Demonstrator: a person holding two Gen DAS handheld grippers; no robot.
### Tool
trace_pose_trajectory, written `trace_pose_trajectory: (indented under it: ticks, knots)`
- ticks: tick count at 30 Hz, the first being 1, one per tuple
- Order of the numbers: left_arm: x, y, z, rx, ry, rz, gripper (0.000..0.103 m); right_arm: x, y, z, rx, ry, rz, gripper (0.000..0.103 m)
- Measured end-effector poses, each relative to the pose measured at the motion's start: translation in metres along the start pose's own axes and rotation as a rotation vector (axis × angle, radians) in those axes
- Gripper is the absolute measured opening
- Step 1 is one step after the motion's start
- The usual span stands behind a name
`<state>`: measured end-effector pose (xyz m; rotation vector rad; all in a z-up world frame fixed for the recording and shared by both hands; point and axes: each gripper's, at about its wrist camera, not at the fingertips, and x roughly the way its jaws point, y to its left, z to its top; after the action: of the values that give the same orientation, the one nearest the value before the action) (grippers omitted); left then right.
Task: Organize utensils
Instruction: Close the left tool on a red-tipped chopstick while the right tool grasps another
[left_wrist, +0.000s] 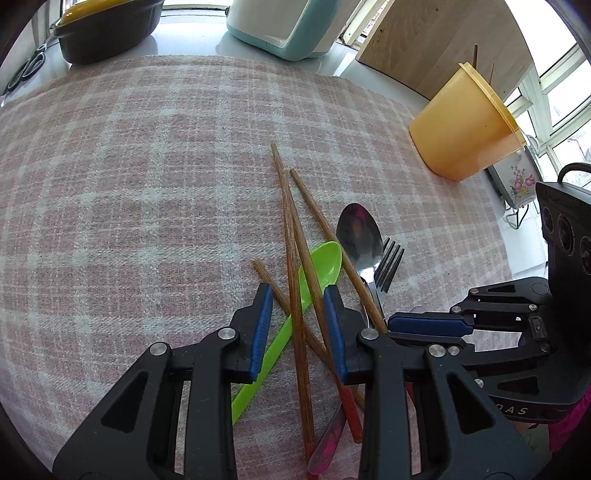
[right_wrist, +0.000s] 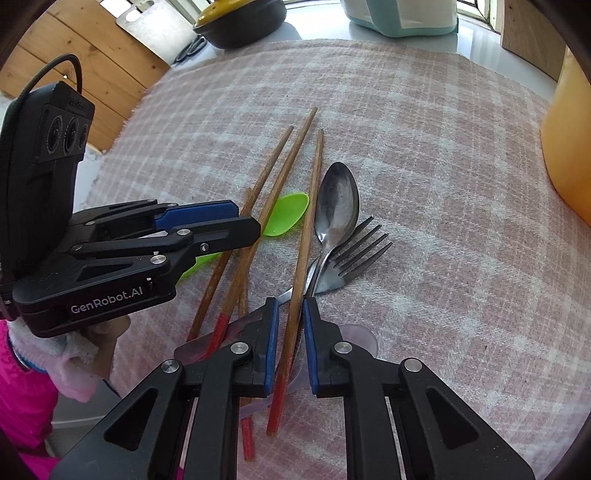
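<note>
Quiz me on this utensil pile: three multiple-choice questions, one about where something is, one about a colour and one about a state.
1. Where does the fork lie?
A. Inside the yellow cup
B. Beside the metal spoon on the cloth
C. On the black pot's lid

2. What colour is the plastic spoon?
A. Red
B. White
C. Green

3. How do the right gripper's jaws stand?
A. Either side of a chopstick
B. Clamped on the fork
C. Over bare cloth with nothing between

Answers:
1. B, as the fork lies with its tines fanned out next to the metal spoon.
2. C, as the plastic spoon is bright green under the chopsticks.
3. A, as one chopstick runs up between the jaws of the right gripper.
</note>
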<state>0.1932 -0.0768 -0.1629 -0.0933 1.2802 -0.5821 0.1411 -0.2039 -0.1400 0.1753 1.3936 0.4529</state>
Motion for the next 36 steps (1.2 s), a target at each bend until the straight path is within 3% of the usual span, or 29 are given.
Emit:
trace_pose_trajectory:
  ticks: [8, 14, 29, 36]
  knots:
    - [0.0, -0.004, 0.001, 0.013, -0.003, -0.016, 0.012, 0.005, 0.006, 0.002, -0.025, 0.022, -0.027, 0.007]
    - [-0.001, -0.004, 0.002, 0.008, -0.013, -0.022, 0.007, 0.005, 0.001, 0.001, -0.015, 0.027, -0.014, 0.005]
    - [-0.008, 0.002, 0.0, 0.004, -0.025, -0.018, 0.004, -0.011, -0.012, -0.008, 0.001, -0.01, 0.003, 0.005]
    - [0.001, -0.003, 0.006, 0.023, -0.017, 0.03, 0.005, -0.006, -0.004, -0.01, -0.015, -0.001, -0.006, 0.005]
